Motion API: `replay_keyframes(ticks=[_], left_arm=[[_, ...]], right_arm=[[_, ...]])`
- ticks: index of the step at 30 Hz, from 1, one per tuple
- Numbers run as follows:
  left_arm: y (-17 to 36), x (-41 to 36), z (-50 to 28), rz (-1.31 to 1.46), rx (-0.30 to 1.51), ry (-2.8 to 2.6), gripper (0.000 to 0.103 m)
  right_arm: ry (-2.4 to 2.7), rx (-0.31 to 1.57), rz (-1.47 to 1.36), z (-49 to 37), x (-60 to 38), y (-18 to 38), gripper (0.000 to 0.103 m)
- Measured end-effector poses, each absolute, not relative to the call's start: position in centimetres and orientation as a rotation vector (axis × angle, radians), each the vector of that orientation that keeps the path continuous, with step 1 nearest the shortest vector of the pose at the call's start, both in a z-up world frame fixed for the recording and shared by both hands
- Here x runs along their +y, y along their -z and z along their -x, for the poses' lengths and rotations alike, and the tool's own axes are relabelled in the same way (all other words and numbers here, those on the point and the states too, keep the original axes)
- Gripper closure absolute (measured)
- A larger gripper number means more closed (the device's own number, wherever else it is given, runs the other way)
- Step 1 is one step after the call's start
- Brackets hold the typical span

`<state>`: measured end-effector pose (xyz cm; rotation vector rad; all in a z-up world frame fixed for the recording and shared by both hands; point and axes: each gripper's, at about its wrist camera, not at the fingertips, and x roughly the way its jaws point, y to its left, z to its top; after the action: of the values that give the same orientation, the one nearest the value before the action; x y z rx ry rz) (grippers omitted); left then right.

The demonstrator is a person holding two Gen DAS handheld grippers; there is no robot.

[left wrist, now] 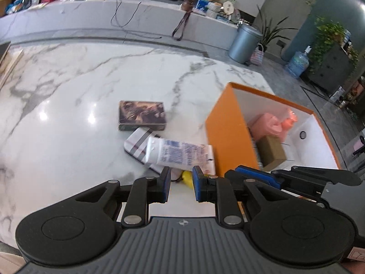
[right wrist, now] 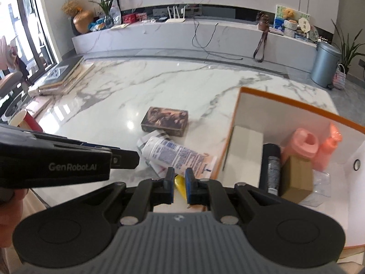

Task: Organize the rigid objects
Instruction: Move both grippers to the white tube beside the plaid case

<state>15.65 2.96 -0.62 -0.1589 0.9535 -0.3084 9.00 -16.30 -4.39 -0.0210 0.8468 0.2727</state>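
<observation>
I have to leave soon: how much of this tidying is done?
Partly done: the orange box already holds a pink roll, a brown carton and a black can. Both grippers are empty. The tin, tube and yellow item remain on the table.

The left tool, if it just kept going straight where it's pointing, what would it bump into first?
Probably the small yellow object lying on the white marble tabletop, which shows right between the left tool tips. The white plastic tube with blue print lies just beyond it. Depth is hard to judge here.
</observation>
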Motion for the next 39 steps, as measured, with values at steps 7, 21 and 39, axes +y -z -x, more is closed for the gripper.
replay_keyframes(ticks=[7,21,39], left_arm=[[2.2,4.4,-16.8,0.189,0.98,0.309,0.08],[4.7,6.4,-20.0,0.251,1.04,0.29,0.07],[6.9,7.3,-22.7,0.333,1.043,0.266,0.065]], right_arm=[[-0.266,0.891,0.04,-10.4,-15.5,5.9,0.095],[-0.361,0.962,0.261,-14.1,-12.1,7.4,0.057],[-0.505,1.119,0.546,-20.0,-9.2,10.4,0.054]])
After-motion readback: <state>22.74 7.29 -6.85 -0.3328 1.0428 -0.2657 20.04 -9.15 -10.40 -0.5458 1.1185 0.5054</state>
